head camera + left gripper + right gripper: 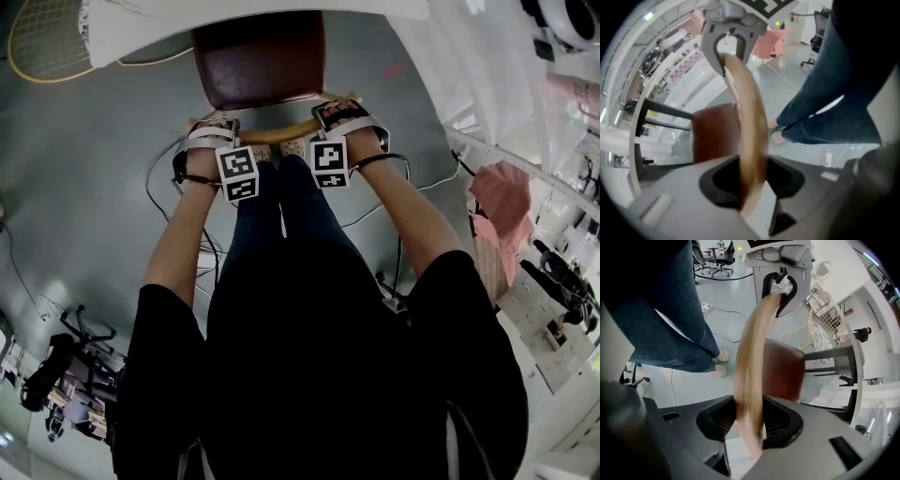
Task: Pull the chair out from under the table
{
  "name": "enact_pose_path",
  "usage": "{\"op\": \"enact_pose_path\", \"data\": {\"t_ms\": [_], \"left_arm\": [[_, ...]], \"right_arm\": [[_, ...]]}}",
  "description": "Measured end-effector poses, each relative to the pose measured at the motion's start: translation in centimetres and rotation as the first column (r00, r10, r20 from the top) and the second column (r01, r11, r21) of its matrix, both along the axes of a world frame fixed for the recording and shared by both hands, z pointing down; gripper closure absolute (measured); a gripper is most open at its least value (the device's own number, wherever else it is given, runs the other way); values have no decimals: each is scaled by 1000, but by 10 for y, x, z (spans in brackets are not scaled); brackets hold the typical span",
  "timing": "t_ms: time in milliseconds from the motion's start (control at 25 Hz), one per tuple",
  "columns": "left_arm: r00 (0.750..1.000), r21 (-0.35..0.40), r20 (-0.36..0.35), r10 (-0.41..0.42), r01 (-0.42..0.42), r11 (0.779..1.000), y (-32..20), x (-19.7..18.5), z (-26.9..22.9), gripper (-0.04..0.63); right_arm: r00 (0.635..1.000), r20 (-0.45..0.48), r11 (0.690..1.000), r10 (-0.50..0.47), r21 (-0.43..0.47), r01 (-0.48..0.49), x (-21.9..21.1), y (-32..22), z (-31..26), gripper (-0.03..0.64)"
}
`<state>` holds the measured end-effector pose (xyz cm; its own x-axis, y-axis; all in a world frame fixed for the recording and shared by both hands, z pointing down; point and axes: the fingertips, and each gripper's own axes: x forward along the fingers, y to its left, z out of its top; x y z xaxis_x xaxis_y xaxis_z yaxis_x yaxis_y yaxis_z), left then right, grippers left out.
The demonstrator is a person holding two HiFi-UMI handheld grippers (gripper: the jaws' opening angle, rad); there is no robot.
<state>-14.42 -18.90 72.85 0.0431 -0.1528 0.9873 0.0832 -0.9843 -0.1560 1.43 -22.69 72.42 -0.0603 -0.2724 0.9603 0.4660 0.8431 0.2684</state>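
Observation:
The chair has a dark red-brown seat [253,56] and a curved pale wooden back rail [281,131]; the seat reaches under the white table [141,28]. My left gripper [211,131] sits on the rail's left end and my right gripper [342,114] on its right end, both pointing down. In the left gripper view the rail [750,122] runs between the jaws of the left gripper [752,187], which close on it. In the right gripper view the rail [752,362] likewise fills the jaws of the right gripper [747,423], beside the seat [783,369].
The person's jeans-clad legs [281,206] stand right behind the chair back. Cables [159,187] trail over the grey floor on both sides. A racket [47,37] lies at the far left and a pink chair [502,187] stands at the right by white shelving.

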Motion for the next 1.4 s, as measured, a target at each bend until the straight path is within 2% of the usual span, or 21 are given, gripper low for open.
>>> {"op": "enact_pose_path", "data": {"t_ms": [520, 880, 1040, 1400], "left_arm": [[997, -15, 9, 72, -72, 997, 71, 13, 7, 442], [999, -37, -5, 37, -37, 999, 133, 36, 6, 443], [1000, -57, 1, 26, -26, 998, 175, 47, 5, 441], [1000, -101, 1, 23, -23, 995, 243, 60, 4, 441]], "right_arm": [[999, -35, 1000, 11, 4, -11, 16, 75, 8, 462], [999, -40, 1000, -14, -7, 14, 37, 129, 7, 466], [999, -28, 999, -29, -22, 29, 48, 170, 7, 466], [1000, -23, 999, -14, -49, 13, 61, 239, 5, 466]]}}
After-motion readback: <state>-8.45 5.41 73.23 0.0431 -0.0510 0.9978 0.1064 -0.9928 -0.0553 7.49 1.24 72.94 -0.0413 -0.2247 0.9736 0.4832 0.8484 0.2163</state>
